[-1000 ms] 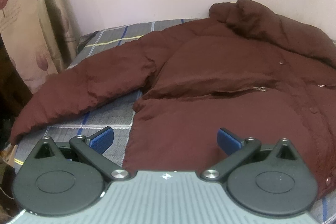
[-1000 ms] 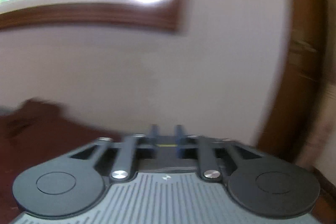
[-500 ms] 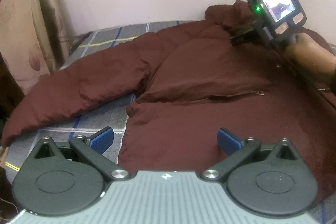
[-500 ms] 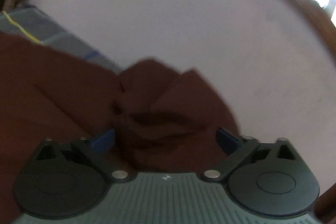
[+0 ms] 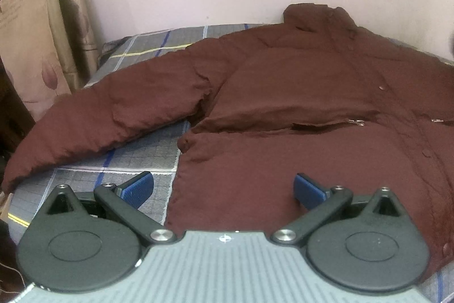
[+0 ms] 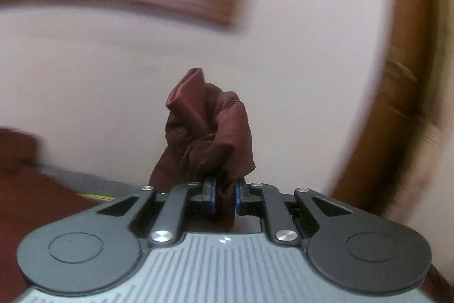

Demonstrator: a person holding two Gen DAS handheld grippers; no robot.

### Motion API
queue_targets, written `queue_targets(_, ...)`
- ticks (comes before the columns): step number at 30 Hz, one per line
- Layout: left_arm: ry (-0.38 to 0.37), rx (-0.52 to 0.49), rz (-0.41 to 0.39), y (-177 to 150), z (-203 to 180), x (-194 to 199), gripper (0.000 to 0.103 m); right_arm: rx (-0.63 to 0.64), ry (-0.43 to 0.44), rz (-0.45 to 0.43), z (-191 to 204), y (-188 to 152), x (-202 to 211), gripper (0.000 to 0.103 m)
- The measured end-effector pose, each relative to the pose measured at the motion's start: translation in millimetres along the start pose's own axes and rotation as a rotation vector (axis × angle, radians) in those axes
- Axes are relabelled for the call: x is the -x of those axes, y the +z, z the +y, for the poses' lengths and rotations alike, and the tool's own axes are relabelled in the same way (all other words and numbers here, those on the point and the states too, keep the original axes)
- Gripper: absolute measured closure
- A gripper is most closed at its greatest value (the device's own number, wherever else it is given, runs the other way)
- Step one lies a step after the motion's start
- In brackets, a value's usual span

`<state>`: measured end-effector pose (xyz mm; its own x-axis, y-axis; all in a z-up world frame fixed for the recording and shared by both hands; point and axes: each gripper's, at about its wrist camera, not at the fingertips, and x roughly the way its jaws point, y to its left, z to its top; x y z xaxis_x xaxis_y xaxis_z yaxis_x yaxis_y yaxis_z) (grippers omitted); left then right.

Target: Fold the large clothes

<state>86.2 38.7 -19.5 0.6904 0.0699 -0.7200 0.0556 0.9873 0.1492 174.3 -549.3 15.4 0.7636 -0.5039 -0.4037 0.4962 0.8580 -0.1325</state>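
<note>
- Closing on a bunched fold of maroon cloth, the right gripper (image 6: pixel 224 196) has its blue pads pressed in from both sides, where a second ago nothing sat between them; the wad stands up in front of the wall (image 6: pixel 113 75).
- Hanging just above the near hem, the left gripper (image 5: pixel 224 188) has kept its place, fingers spread wide and holding nothing.
- The jacket (image 5: pixel 312 110) lies spread, front up, on the checked bedsheet (image 5: pixel 136 158); its sleeve (image 5: pixel 113 115) runs out to the near left edge, its collar at the far wall.
- Half a second ago the right tool reached over the collar from the right; it is now out of the left camera's view.
- Judgement: the first grasp is made, though which part is pinched cannot be told. No fold is laid yet.
</note>
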Motion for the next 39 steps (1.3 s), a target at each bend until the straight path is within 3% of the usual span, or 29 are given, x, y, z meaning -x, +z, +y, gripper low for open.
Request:
queue_targets(4, 0.002, -0.013, 0.01, 0, -11, 3, 0.0, -0.104, -0.104, 0.103, -81, -25, -11, 0.09)
queue_targets(7, 0.006, -0.034, -0.014, -1, -21, 11, 0.0, -0.234, -0.14, 0.181, -123, -57, -24, 0.083)
queue_targets(8, 0.006, -0.041, -0.021, -2, -24, 13, 0.0, -0.279, -0.156, 0.2, -146, -68, -20, 0.077)
queue_targets(10, 0.002, -0.058, -0.05, -4, -29, 20, 0.0, -0.361, -0.169, 0.217, -169, -97, -22, 0.045)
queue_targets(12, 0.005, -0.072, -0.075, -7, -30, 25, 0.0, -0.402, -0.204, 0.183, -177, -114, -6, 0.021)
queue_targets(13, -0.002, -0.072, -0.076, -9, -29, 26, 0.0, -0.426, -0.199, 0.154, -182, -122, 11, 0.021)
queue_targets(14, -0.015, -0.067, -0.074, -11, -27, 27, 0.0, -0.458, -0.158, 0.135, -177, -125, 23, 0.021)
queue_targets(17, -0.019, -0.04, -0.06, -20, -12, 27, 0.0, -0.506, 0.08, 0.101, -161, -139, 77, 0.021)
queue_targets(20, -0.002, -0.016, -0.02, -35, 8, 23, 0.0, -0.46, 0.383, 0.165, -117, -161, 129, 0.013)
queue_targets(23, 0.018, 0.027, 0.001, -52, 32, 25, 0.0, -0.375, 0.469, 0.222, -82, -185, 167, 0.007)
queue_targets(28, 0.028, 0.069, -0.004, -74, 60, 29, 0.0, -0.381, 0.607, 0.311, -45, -217, 175, 0.012)
queue_targets(29, 0.019, 0.079, -0.003, -77, 63, 29, 0.0, -0.361, 0.612, 0.326, -39, -218, 173, 0.024)
queue_targets(30, 0.009, 0.089, 0.0, -78, 65, 27, 0.0, -0.35, 0.614, 0.342, -32, -219, 171, 0.056)
queue_targets(31, -0.002, 0.085, 0.005, -81, 65, 24, 0.0, -0.356, 0.615, 0.361, -28, -220, 168, 0.066)
queue_targets(34, -0.022, 0.055, 0.008, -88, 61, 19, 0.0, -0.355, 0.625, 0.355, -20, -224, 169, 0.078)
queue_targets(36, -0.065, 0.092, 0.003, -92, 68, 16, 0.002, -0.361, 0.63, 0.344, -22, -223, 171, 0.084)
queue_targets(39, -0.181, 0.156, 0.03, -93, 81, 8, 0.036, -0.379, 0.65, 0.343, -28, -224, 181, 0.087)
